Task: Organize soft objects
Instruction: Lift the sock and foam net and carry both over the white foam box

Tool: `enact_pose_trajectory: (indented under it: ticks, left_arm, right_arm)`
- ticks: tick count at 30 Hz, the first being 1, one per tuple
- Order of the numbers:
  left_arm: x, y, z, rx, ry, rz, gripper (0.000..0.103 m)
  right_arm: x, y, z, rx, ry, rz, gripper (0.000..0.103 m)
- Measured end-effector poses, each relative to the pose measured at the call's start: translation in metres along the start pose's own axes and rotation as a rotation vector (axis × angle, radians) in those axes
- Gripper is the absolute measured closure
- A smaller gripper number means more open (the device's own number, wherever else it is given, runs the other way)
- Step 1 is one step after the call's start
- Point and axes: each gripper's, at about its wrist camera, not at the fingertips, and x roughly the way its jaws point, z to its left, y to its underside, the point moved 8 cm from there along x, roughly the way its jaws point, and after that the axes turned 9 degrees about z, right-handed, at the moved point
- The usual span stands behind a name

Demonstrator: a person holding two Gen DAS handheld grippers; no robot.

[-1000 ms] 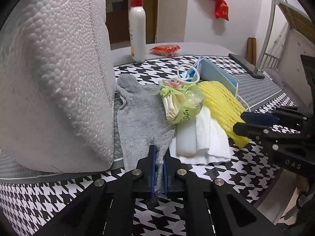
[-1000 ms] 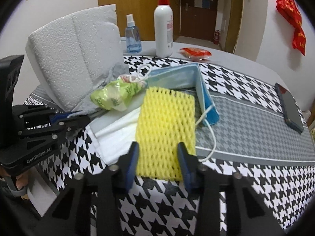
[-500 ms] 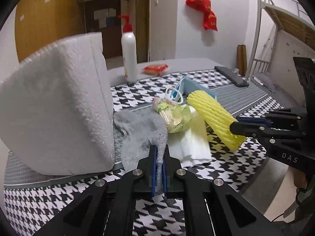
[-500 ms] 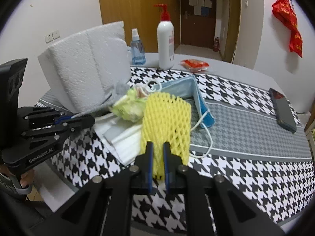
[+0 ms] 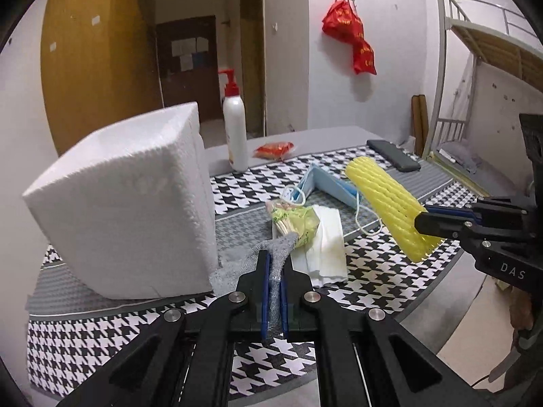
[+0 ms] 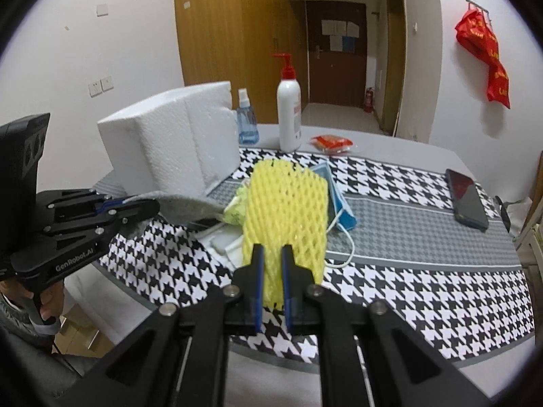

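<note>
A lived-in room of a home or dormitory: a metal bunk bed stands far right, wooden doors lie beyond, and a houndstooth-clothed worktop carries household oddments.

2 close fisheye views along each claw, angled down over the same houndstooth table, each showing the other's claw.

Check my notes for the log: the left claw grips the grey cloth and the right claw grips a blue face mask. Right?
Not quite. The right claw grips the yellow foam net, as the right wrist view shows; the blue face mask lies on the table. The left claw does grip the grey cloth.
</note>
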Motion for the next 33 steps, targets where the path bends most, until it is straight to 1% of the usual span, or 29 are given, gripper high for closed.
enact_pose_trajectory:
  ticks: [7, 12, 18, 22, 27, 33]
  left_arm:
    - [-0.031, -0.007, -0.004, 0.000, -0.016, -0.066, 0.098]
    - [-0.049, -0.007, -0.005, 0.002, -0.022, -0.098, 0.098]
    - [-0.060, -0.007, -0.004, -0.006, -0.029, -0.118, 0.098]
    - [-0.070, -0.009, 0.004, -0.026, -0.048, -0.133, 0.098]
    - [-0.083, -0.009, 0.020, -0.064, -0.079, -0.149, 0.098]
    - [-0.104, -0.005, 0.049, -0.119, -0.143, -0.168, 0.098]
  right_arm:
    - [-0.027, 0.000, 0.004, 0.010, -0.003, -0.067, 0.091]
    - [-0.043, 0.002, 0.007, 0.007, 0.000, -0.102, 0.091]
    - [-0.052, 0.001, 0.011, -0.002, -0.001, -0.125, 0.091]
    - [-0.058, -0.004, 0.017, -0.009, -0.009, -0.141, 0.091]
    - [-0.061, -0.014, 0.034, -0.049, -0.035, -0.161, 0.091]
    - [-0.059, -0.030, 0.062, -0.113, -0.083, -0.177, 0.091]
